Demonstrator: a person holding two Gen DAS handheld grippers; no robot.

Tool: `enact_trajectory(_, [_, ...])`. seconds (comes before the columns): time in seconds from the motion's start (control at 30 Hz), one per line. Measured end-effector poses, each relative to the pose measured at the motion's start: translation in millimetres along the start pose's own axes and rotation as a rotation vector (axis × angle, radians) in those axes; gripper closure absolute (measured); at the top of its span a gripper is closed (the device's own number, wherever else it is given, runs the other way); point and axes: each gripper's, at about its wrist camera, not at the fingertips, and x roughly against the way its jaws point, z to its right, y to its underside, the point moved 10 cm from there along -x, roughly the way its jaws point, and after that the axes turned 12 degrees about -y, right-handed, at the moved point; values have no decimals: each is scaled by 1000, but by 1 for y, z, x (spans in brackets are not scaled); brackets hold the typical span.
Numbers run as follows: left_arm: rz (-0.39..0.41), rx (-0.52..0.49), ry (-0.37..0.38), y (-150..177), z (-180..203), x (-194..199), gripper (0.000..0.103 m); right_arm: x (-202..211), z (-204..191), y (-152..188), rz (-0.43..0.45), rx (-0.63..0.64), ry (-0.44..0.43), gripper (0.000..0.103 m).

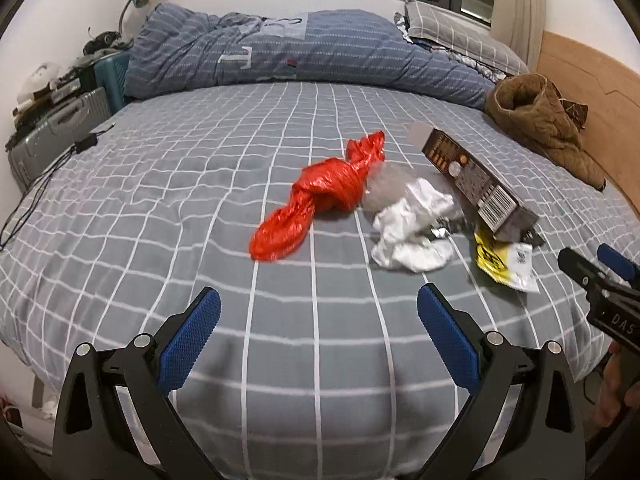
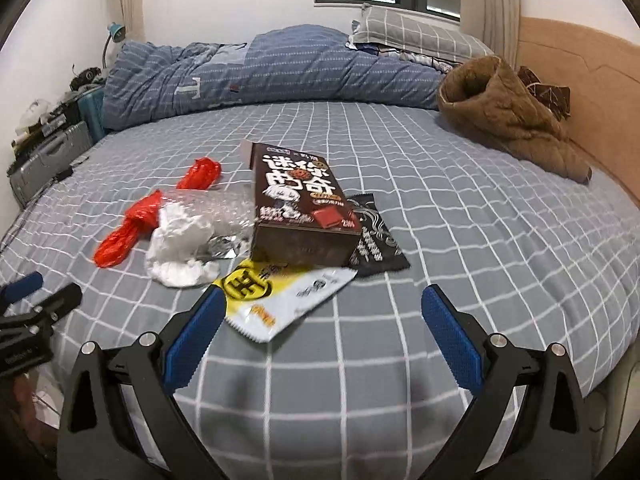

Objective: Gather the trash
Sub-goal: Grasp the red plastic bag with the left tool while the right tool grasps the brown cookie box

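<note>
Trash lies in a heap on the grey checked bed (image 1: 160,208). A knotted red plastic bag (image 1: 316,196) (image 2: 132,224) lies left of crumpled white paper (image 1: 412,228) (image 2: 180,244). A brown snack box (image 1: 480,184) (image 2: 304,208) lies beside a yellow-white wrapper (image 1: 504,260) (image 2: 280,292), a black wrapper (image 2: 376,236) and clear bubble wrap (image 2: 216,208). My left gripper (image 1: 318,320) is open and empty, short of the red bag. My right gripper (image 2: 322,320) is open and empty, its left finger at the yellow-white wrapper's edge.
A rolled blue duvet (image 1: 280,52) and a checked pillow (image 1: 448,28) lie at the far side. A brown quilted jacket (image 1: 540,120) lies by the wooden headboard (image 1: 592,80). Suitcases and clutter (image 1: 60,120) stand left of the bed; a black cable (image 1: 44,176) runs along that edge.
</note>
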Motion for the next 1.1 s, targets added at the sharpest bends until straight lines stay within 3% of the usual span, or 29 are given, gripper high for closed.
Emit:
enact_trajectory(0.6, [-15, -9, -9, -50, 7, -62, 7, -55, 6, -42, -39, -1, -56, 9])
enact_trajectory(1.1, [-98, -5, -8, -66, 14, -129, 12, -104, 7, -44, -127, -57, -140, 9])
